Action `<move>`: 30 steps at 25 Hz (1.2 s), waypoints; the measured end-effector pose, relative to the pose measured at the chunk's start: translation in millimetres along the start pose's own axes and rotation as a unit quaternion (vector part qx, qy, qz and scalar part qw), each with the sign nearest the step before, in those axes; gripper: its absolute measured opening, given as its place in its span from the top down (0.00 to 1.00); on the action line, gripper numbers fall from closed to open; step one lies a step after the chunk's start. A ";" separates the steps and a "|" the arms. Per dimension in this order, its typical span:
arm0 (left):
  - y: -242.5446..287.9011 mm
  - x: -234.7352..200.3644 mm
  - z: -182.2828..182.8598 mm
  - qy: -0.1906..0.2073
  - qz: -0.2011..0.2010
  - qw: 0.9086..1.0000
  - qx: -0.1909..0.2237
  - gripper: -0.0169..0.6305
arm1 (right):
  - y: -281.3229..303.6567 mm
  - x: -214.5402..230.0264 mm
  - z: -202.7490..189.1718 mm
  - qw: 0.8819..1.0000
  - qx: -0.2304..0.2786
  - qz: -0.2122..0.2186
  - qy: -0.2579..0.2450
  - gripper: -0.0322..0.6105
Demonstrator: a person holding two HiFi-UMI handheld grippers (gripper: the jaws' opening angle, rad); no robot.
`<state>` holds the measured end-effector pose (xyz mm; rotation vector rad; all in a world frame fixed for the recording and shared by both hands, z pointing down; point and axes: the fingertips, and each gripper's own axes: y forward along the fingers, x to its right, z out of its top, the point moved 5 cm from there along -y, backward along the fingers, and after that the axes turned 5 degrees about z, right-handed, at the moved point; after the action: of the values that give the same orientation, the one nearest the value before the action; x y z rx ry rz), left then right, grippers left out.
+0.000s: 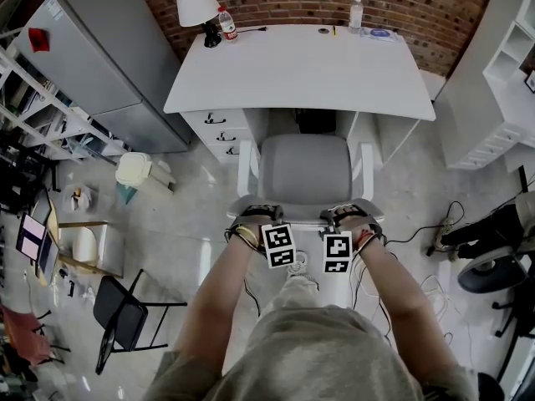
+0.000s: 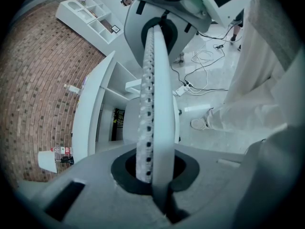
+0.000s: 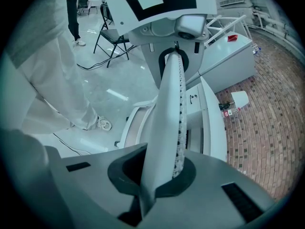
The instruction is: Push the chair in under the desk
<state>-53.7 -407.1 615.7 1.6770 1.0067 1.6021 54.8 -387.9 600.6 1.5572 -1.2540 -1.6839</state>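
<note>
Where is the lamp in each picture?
Head view: the lamp is at the top, on the back left corner of the desk.
Left gripper view: the lamp is at the lower left, seen sideways.
Right gripper view: the lamp is right of the middle.
Shared landmark: the red-labelled bottle beside it shows in all three.

To my left: lamp [image 1: 197, 5], red-label bottle [image 1: 226, 23], grey cabinet [image 1: 109, 65], bin [image 1: 134, 170], black folding chair [image 1: 117, 307]. To my right: clear bottle [image 1: 356, 13], white shelf [image 1: 493, 90], cables [image 1: 443, 224].
</note>
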 end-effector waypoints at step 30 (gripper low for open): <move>1.0 -12.4 -19.7 -0.004 0.022 1.000 -0.010 0.95 | 7.5 16.9 13.2 1.000 -0.005 0.004 0.007 0.94</move>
<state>-72.9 -419.7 611.6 1.7002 0.9532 1.6273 37.1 -402.0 598.0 1.5533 -1.2402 -1.6685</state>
